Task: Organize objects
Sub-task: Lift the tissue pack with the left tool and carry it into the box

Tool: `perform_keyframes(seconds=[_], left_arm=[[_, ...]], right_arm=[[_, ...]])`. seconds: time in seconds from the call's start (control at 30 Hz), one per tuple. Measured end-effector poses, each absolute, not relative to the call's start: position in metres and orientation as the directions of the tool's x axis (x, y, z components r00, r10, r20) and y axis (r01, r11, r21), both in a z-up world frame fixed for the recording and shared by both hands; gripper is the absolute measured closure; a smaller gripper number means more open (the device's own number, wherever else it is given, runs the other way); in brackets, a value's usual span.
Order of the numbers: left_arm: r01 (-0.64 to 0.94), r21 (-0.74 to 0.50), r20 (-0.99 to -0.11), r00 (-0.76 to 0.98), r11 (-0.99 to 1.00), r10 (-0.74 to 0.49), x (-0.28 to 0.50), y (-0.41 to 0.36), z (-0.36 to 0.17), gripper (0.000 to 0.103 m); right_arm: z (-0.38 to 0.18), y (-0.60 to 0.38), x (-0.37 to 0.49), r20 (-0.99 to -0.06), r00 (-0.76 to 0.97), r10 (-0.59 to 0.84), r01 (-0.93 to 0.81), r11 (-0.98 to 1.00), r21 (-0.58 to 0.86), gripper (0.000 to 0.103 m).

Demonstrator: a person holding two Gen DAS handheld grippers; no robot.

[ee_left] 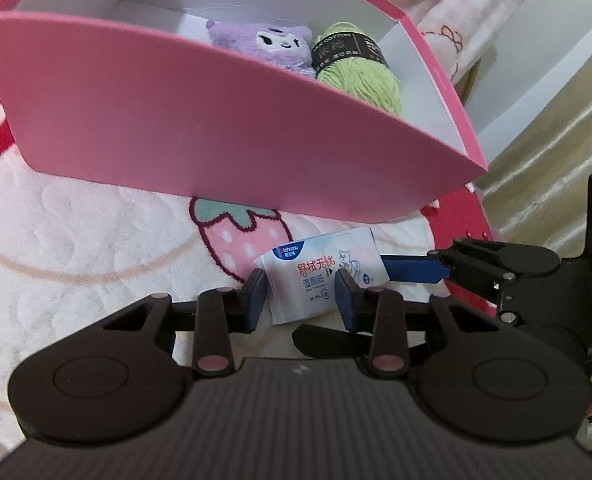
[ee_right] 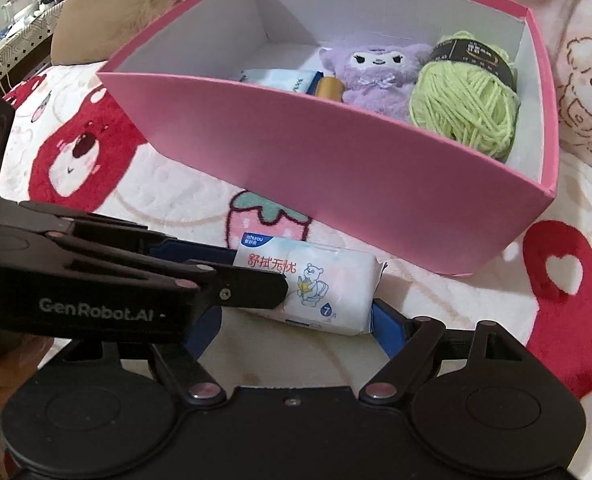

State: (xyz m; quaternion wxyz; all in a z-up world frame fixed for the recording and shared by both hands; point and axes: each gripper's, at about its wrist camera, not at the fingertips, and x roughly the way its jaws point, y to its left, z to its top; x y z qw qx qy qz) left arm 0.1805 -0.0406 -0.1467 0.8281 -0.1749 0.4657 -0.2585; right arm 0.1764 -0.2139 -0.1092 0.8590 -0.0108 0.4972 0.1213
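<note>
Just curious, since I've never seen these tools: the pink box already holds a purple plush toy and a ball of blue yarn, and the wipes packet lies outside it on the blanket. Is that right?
Nearly. The yarn is light green, not blue, as the right wrist view shows. The rest holds: the purple plush toy sits in the pink box, and the wipes packet lies outside it on the blanket.

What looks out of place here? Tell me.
One white wet-wipe packet lies on the patterned blanket outside the pink cardboard box, while the purple plush toy and green yarn ball sit inside. Both claws flank it.
</note>
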Motion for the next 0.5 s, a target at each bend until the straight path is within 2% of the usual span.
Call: perform_keyframes(seconds=[0.5], left_arm=[[0.31, -0.524, -0.711, 0.352, 0.793, -0.608, 0.161, -0.029, -0.096, 0.067]], right_arm=[[-0.061, -0.194, 0.139, -0.818, 0.553, 0.157, -0.21, 0.977, 0.046, 0.02]])
